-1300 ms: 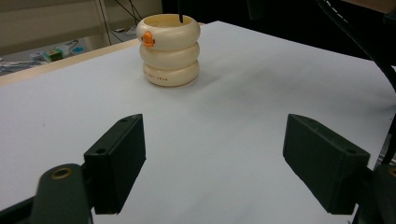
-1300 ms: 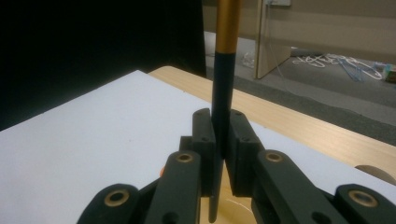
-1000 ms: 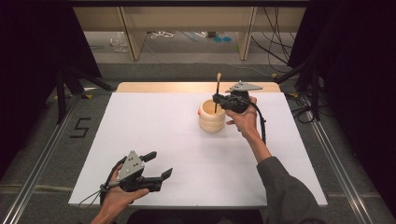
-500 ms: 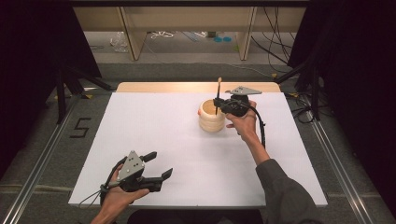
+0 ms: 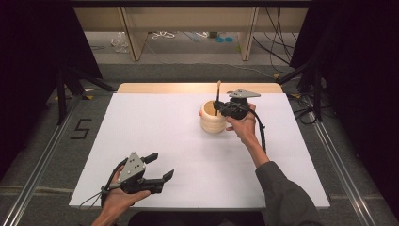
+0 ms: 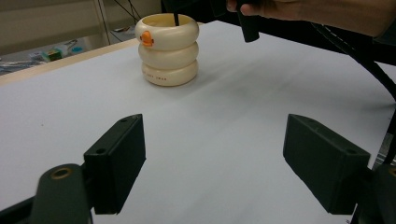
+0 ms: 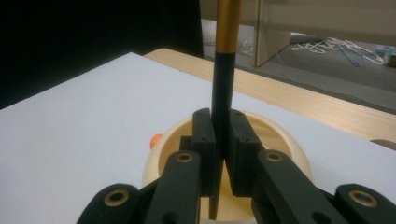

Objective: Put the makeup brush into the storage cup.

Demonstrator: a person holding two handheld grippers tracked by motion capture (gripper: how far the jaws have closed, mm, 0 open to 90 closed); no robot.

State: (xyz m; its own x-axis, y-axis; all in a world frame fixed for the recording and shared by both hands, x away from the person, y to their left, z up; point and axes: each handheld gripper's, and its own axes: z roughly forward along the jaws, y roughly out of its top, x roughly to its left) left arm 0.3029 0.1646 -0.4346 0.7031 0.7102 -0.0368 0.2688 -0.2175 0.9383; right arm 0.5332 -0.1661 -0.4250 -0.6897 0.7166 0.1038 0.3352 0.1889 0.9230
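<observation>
right gripper [image 7: 221, 140]: jaws clamped on a black-and-gold stick [image 7: 224, 70], its tip down inside the cream holder [image 5: 212, 117] | left gripper [image 5: 161, 167]: jaws wide apart, nothing between them

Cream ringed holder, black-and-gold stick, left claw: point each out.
Cream ringed holder [image 6: 169, 55], left gripper view, middle ring.
Black-and-gold stick [image 7: 222, 88], right gripper view, black shaft.
Left claw [image 5: 161, 167], high view, between tips.

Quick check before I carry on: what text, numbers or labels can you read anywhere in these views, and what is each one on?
"5": a dark numeral on the grey floor left of the white table, seen in the high view.
Small dark lettering on the bottom ring of the cream ringed cup with the orange beak: too small and blurred to read in the left gripper view.
No other text is legible.
</observation>
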